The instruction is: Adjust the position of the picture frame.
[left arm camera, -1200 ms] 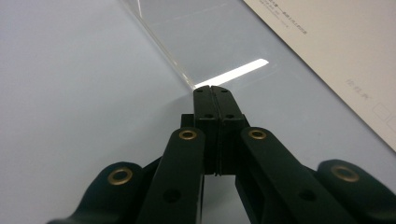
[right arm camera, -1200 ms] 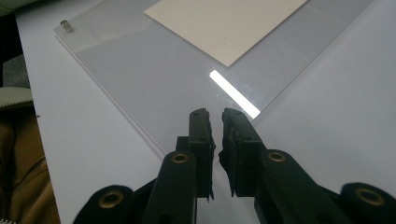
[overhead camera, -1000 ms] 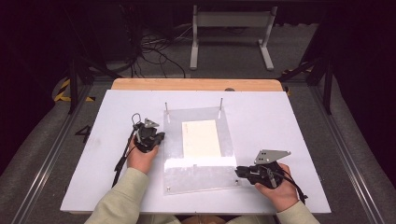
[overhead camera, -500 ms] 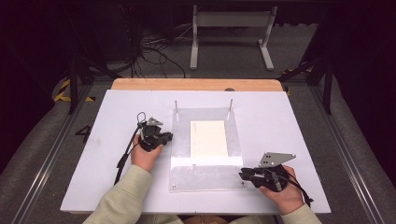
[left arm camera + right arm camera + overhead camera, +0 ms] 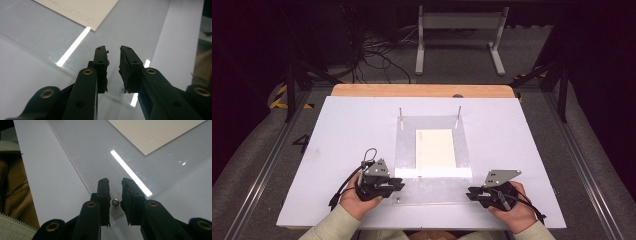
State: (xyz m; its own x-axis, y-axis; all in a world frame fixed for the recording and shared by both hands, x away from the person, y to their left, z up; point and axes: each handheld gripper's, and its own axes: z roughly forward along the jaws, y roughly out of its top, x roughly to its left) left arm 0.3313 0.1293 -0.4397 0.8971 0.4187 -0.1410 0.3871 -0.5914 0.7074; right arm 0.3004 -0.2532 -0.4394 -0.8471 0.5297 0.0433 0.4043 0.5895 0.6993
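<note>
On the white table (image 5: 342, 130) a clear acrylic sheet (image 5: 432, 187) lies flat at the middle, reaching from two upright metal pins (image 5: 400, 113) at its far edge down to the near edge by the person's hands, with a cream sheet of paper (image 5: 435, 148) lying in its middle. At the left, the left gripper (image 5: 393, 186) sits at the sheet's near left corner, held low over the table and pointing right along the near edge. In the left gripper view its jaws stand a little apart with nothing between the pads, the clear sheet's edge running beneath them and the paper's corner (image 5: 92, 26) farther ahead. At the right, the right gripper (image 5: 471, 192) sits at the sheet's near right corner, pointing left toward the other gripper, the two well apart with the sheet's near edge between them. In the right gripper view its jaws are likewise slightly parted, with a small metal stud (image 5: 115, 202) at the sheet's corner lying in the gap between them; whether the pads touch it cannot be told.
</note>
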